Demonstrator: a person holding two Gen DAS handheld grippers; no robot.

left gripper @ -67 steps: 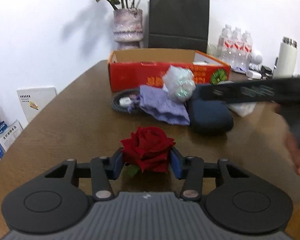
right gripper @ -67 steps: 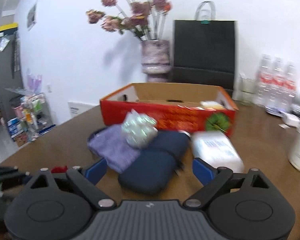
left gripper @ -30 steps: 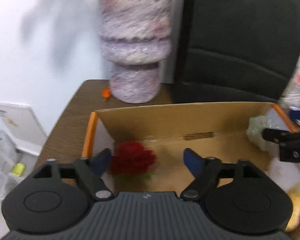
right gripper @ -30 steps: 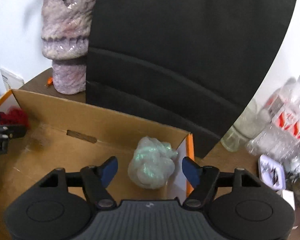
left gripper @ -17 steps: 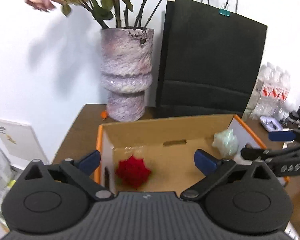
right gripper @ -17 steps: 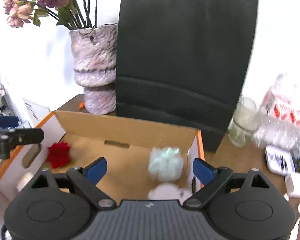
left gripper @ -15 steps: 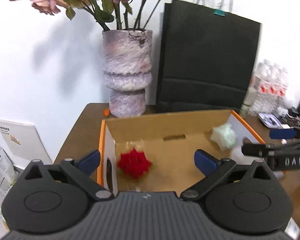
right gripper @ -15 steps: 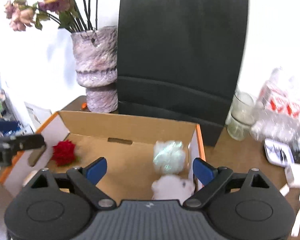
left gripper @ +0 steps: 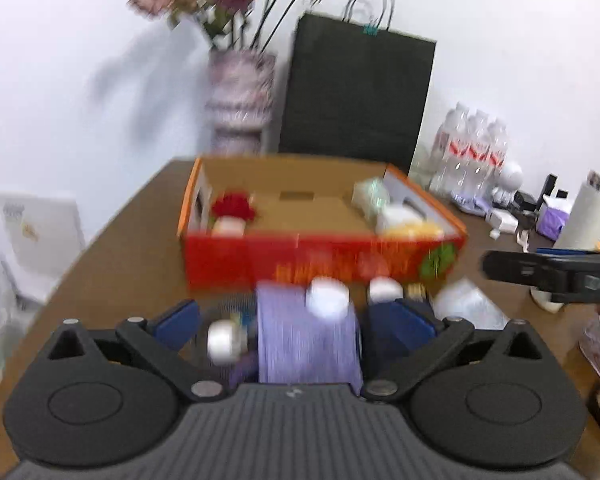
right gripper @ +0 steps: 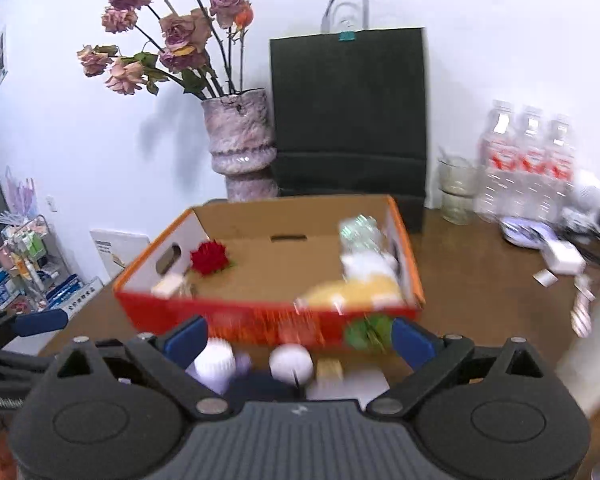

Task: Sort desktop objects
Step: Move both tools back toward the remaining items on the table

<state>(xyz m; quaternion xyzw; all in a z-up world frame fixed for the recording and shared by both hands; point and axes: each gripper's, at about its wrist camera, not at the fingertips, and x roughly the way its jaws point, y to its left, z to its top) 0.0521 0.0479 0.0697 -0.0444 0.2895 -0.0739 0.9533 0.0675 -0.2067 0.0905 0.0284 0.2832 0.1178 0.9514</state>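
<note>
A red and orange cardboard box [left gripper: 320,266] [right gripper: 260,316] stands on the brown table. Inside it lie a red rose [left gripper: 233,206] [right gripper: 209,258] at the left and a pale green crinkled ball [left gripper: 370,196] [right gripper: 358,232] at the right, with white and yellow items beside it. My left gripper [left gripper: 296,320] is open and empty, above a purple cloth [left gripper: 306,340] in front of the box. My right gripper [right gripper: 300,340] is open and empty, above white round things [right gripper: 292,362] and a dark blue pouch [right gripper: 260,390]. The left view is blurred.
A vase of dried flowers [right gripper: 242,140], a black paper bag [right gripper: 348,112] and water bottles [right gripper: 528,152] stand behind the box. A white flask [left gripper: 588,216] and small clutter sit at the right. A clear packet [left gripper: 466,306] lies right of the pouch.
Both grippers let go of the rose and the green ball in the box, opened wide, and pulled back and down toward the items in front of the box.
</note>
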